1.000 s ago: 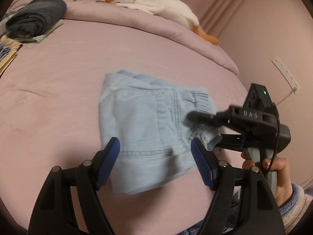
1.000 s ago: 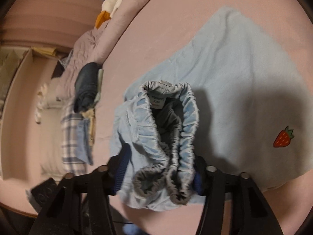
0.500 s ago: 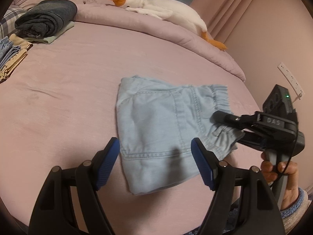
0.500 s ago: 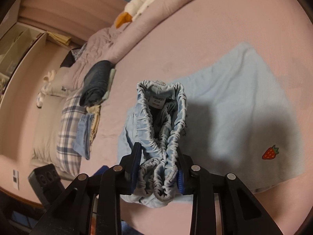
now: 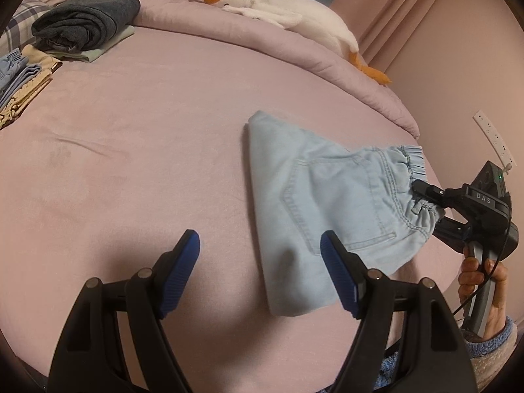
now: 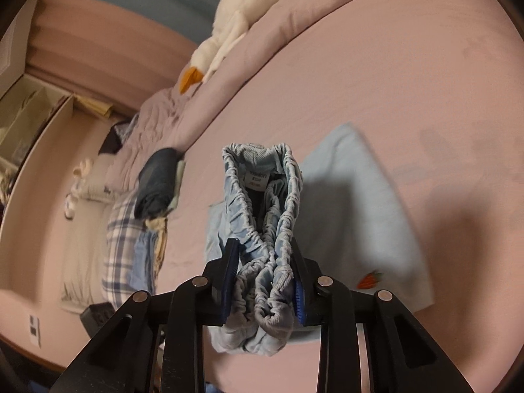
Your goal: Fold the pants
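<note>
Right gripper (image 6: 263,276) clamped the bunched elastic waistband (image 6: 262,196) of folded denim shorts (image 5: 321,209); left gripper (image 5: 262,268) hung open, empty. Advice: lift evenly, support the far fold.

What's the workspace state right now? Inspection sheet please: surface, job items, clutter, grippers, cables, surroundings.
Surface: pink bed sheet, a few shallow creases, otherwise smooth.
Job's things: light blue pants, folded, lying on the sheet with the waistband end lifted; strawberry patch on the underside layer.
Clutter: stack of folded clothes at the far left; plush goose on the rolled duvet.
Grippers: left gripper open, over bare sheet, touching nothing; right gripper shut on the bunched waistband.
Cables: thin black cable running by the right gripper's handle.
Surroundings: pink wall with a power strip; curtains behind the goose.
</note>
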Demonstrator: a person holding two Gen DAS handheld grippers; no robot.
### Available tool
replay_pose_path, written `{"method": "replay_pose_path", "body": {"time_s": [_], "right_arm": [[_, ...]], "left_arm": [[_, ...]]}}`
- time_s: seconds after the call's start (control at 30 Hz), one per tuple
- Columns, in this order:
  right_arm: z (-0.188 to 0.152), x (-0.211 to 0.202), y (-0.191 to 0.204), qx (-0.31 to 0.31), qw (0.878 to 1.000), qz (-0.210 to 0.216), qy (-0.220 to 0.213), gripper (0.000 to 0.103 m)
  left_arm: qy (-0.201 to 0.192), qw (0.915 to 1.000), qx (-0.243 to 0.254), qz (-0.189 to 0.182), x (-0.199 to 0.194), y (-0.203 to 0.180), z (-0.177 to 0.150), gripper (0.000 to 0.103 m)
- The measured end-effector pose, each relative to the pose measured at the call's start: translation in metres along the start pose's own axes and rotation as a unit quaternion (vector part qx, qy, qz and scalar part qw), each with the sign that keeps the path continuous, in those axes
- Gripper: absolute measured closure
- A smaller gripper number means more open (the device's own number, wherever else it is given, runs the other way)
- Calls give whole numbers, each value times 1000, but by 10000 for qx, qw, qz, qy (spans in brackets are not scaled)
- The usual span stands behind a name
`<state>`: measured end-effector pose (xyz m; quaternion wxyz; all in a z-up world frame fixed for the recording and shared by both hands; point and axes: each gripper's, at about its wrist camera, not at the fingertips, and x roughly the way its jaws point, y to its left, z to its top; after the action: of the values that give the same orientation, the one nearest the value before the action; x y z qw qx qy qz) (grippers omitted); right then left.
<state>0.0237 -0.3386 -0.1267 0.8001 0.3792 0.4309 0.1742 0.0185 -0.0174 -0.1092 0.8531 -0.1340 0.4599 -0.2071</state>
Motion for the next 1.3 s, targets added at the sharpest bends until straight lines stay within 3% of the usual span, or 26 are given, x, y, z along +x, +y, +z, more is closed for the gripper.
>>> {"method": "replay_pose_path", "body": {"time_s": [0.17,0.37,0.57,0.67,0.73,0.83,0.87,0.97,1.03,1.07,1.17,1.3], "right_arm": [[7,4,-19,226,9996,-127,-74,72],[12,27,-44,381,9984,-362,187,72],[17,18,-50,388,9982,-382,255,55],[19,0,-40,83,9959,-905,-32,46],[17,-13,-26,-330,9913,-1241,-287,46],[8,-21,0,-1046,9832,-1384,-570,46],[4,-20,9,-1274,9803,-1381,-603,47],[-8,-5,27,-1781,9751,-1269,-362,62],[-15,8,32,-2033,9695,-1356,-165,66],[-18,14,33,-2134,9674,-1360,-63,73],[-24,25,33,-2379,9589,-1542,88,74],[-21,28,23,-2348,9580,-1628,239,83]], "left_arm": [[67,9999,93,38,7,-5,2,27],[129,9997,171,77,19,-8,9,27],[109,9992,359,110,31,-15,27,27],[20,9984,563,88,37,-25,39,28],[-25,9975,706,95,42,-33,47,28],[-65,9958,911,106,51,-42,55,29],[-71,9952,971,113,54,-45,58,30],[-18,9923,1232,143,68,-53,66,42],[135,9890,1463,194,84,-57,72,70],[192,9880,1515,221,89,-57,73,76],[333,9845,1673,415,106,-55,76,79],[445,9821,1746,552,121,-50,76,79]]}}
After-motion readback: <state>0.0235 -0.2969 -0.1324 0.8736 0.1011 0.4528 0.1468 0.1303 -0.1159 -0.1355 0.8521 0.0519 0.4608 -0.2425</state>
